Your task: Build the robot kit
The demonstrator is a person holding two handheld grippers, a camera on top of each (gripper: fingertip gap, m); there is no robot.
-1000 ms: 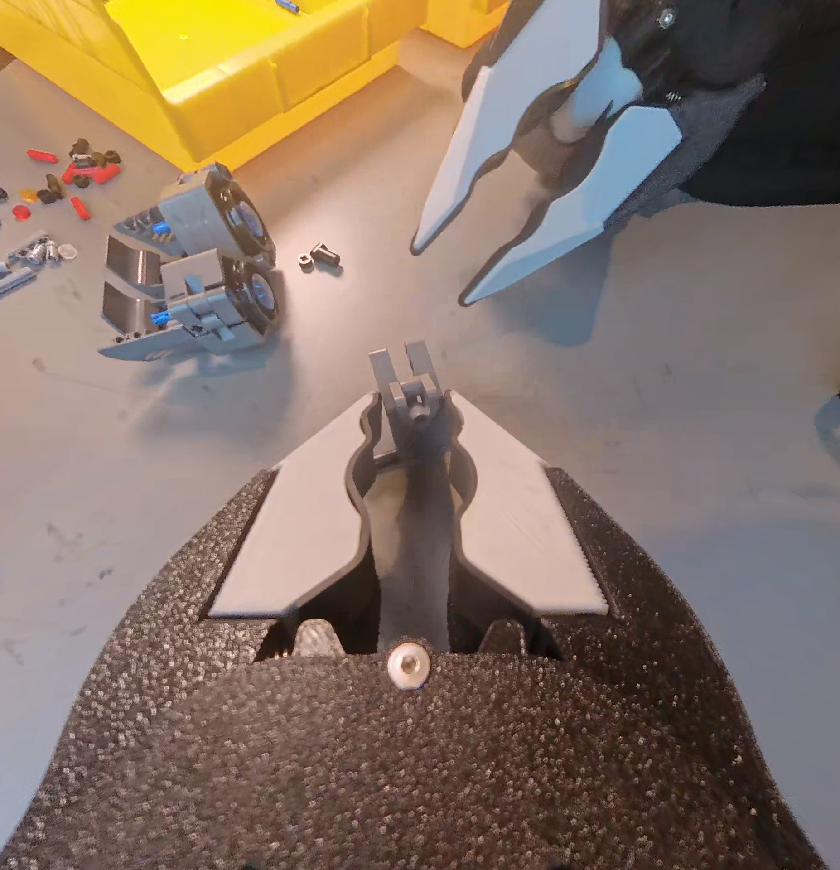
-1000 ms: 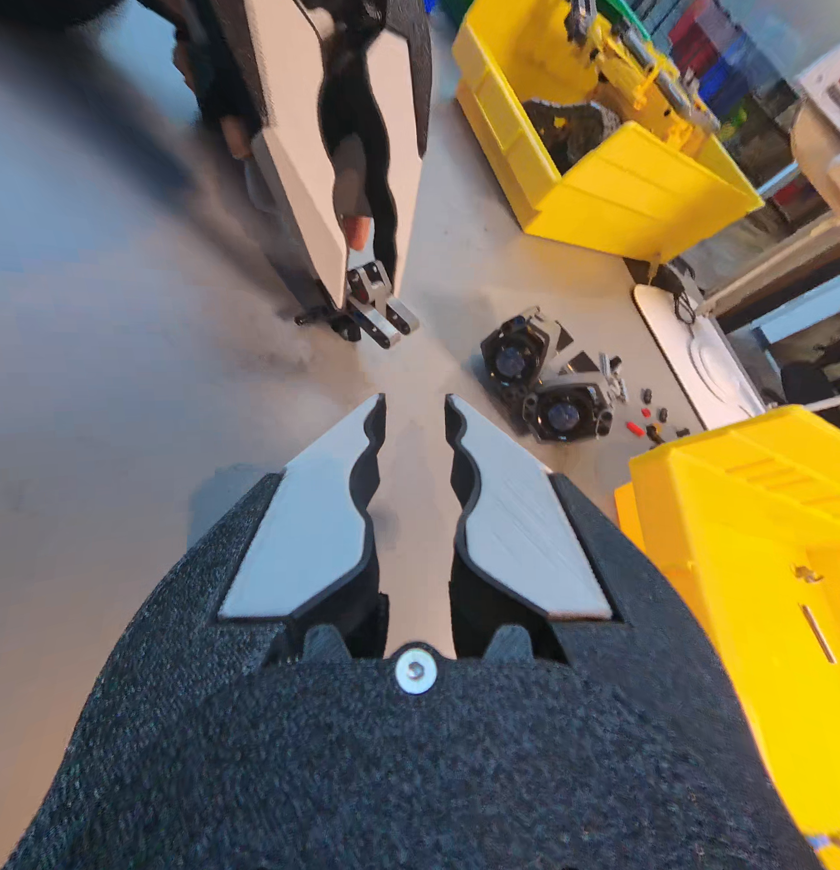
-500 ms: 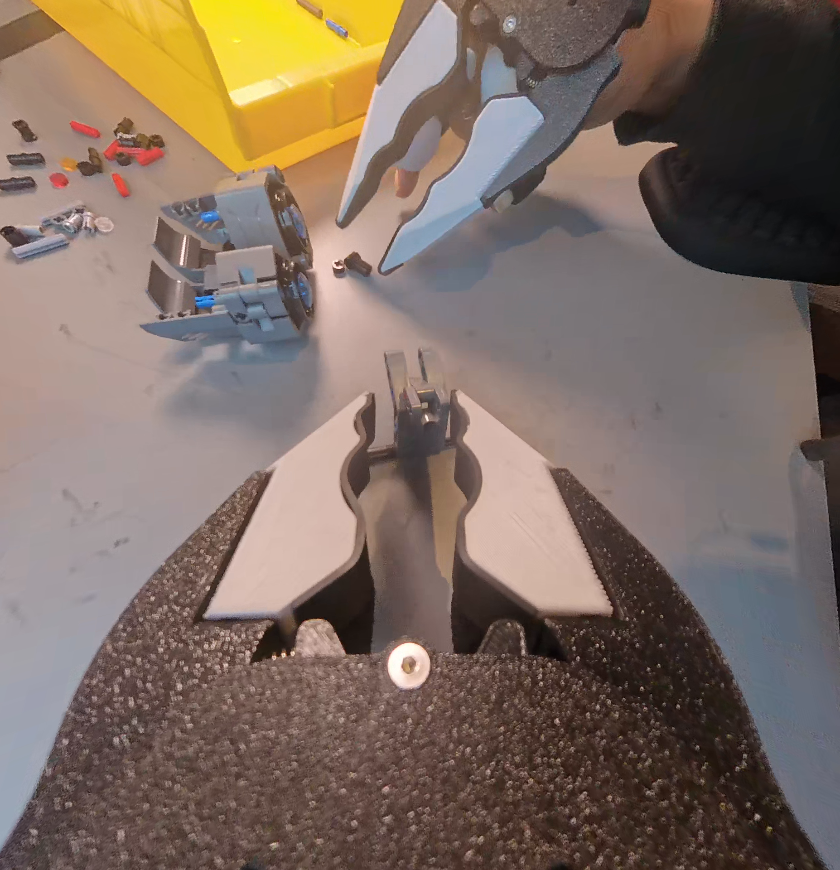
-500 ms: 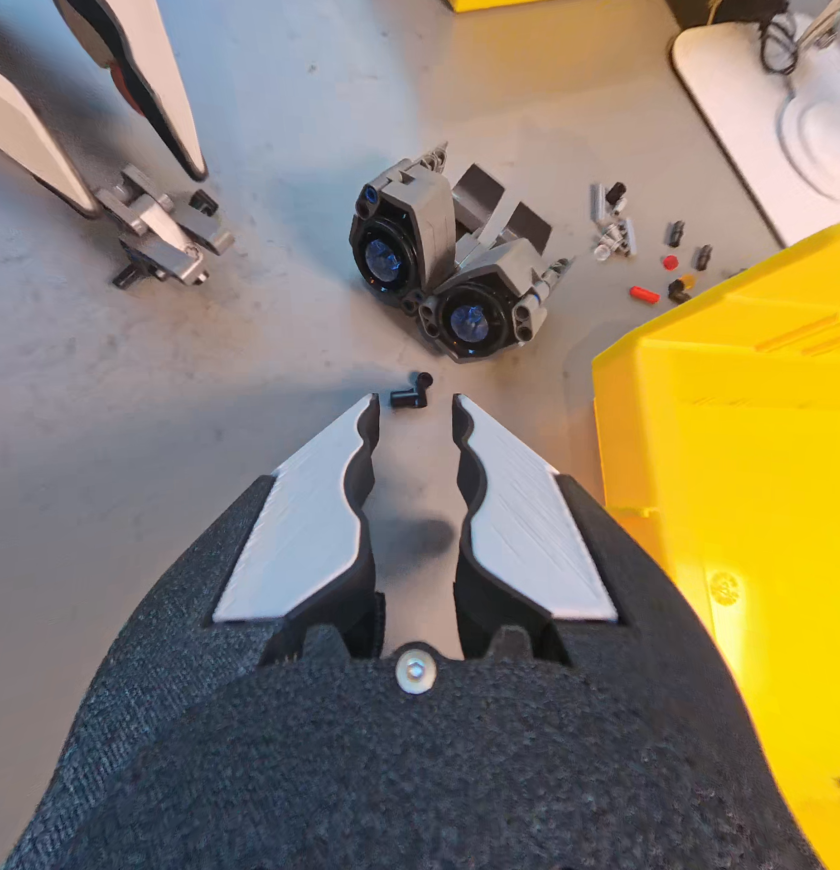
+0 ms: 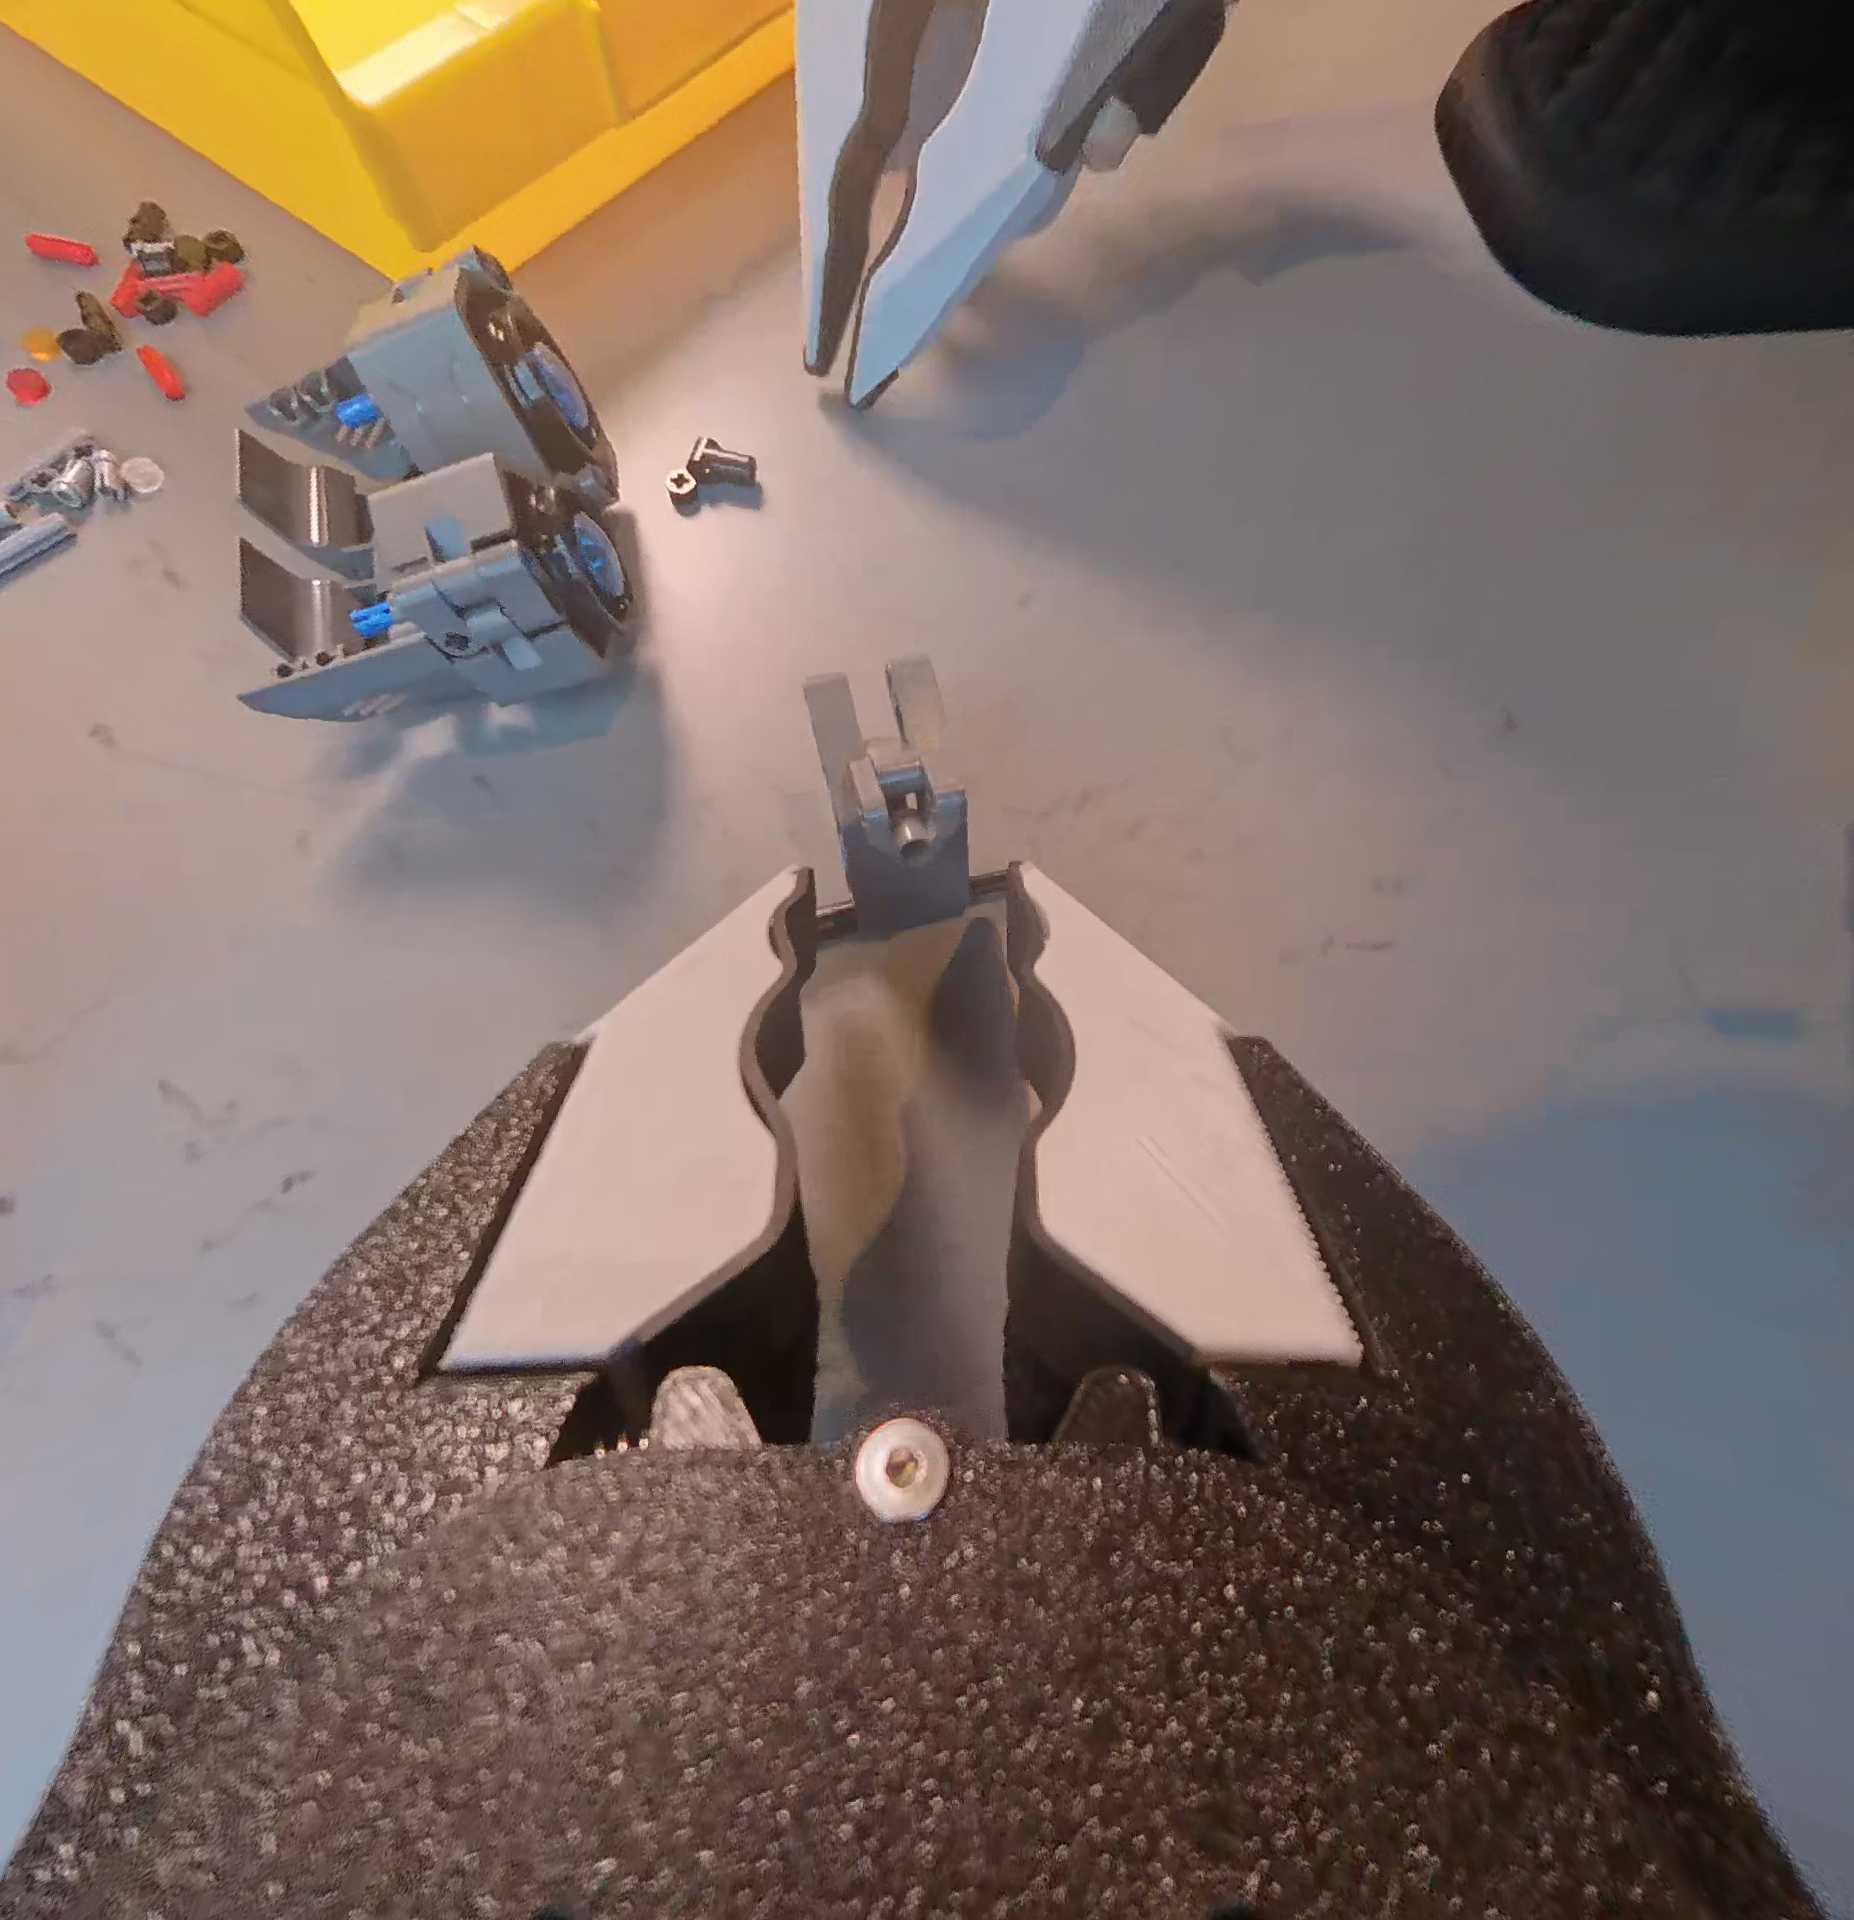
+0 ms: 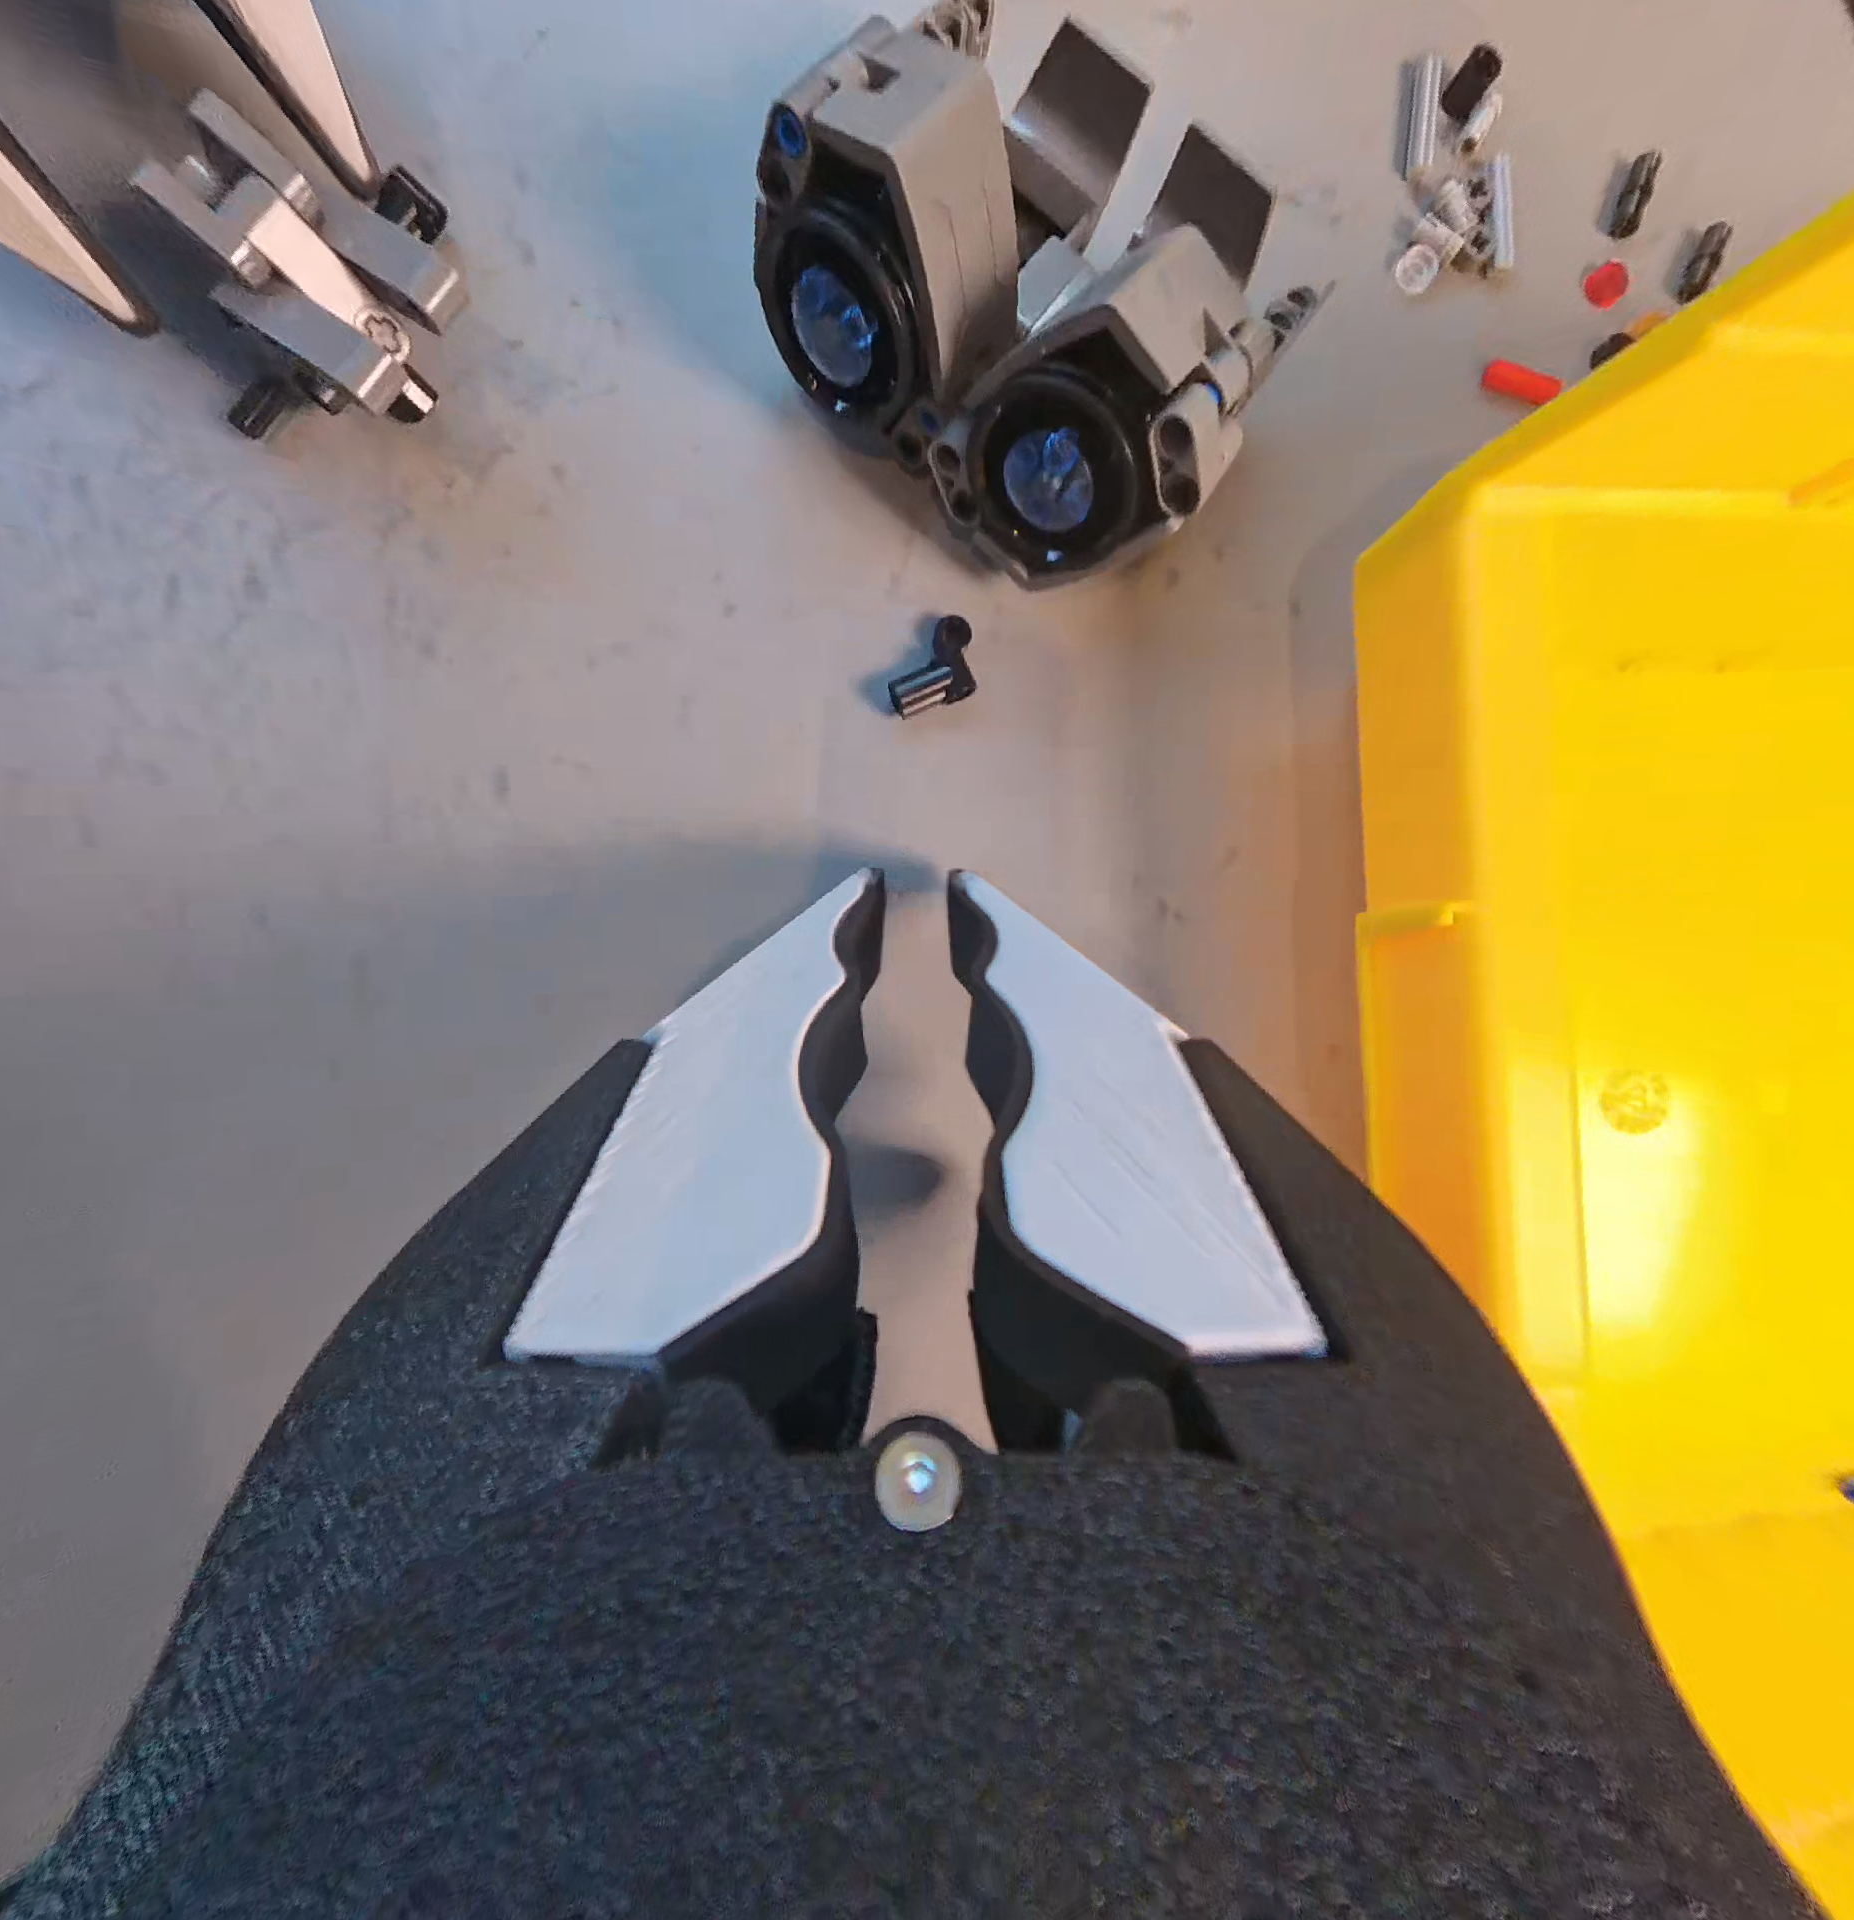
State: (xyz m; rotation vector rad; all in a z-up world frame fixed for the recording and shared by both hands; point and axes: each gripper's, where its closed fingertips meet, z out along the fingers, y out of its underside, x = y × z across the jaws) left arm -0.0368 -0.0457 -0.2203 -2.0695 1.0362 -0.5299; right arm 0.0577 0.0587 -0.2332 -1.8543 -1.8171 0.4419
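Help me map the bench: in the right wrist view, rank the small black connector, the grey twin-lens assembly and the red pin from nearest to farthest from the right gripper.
From the right gripper:
1. Small black connector, just ahead of the fingertips.
2. Grey twin-lens assembly, farther ahead, slightly right.
3. Red pin, far right, beside the yellow bin.

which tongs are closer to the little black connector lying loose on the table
Right. The right tongs hang empty just short of the black connector; the left tongs, shut on a grey piece, sit farther off.

Right gripper (image 6: 915, 883) narrowed (nearly closed), descending.
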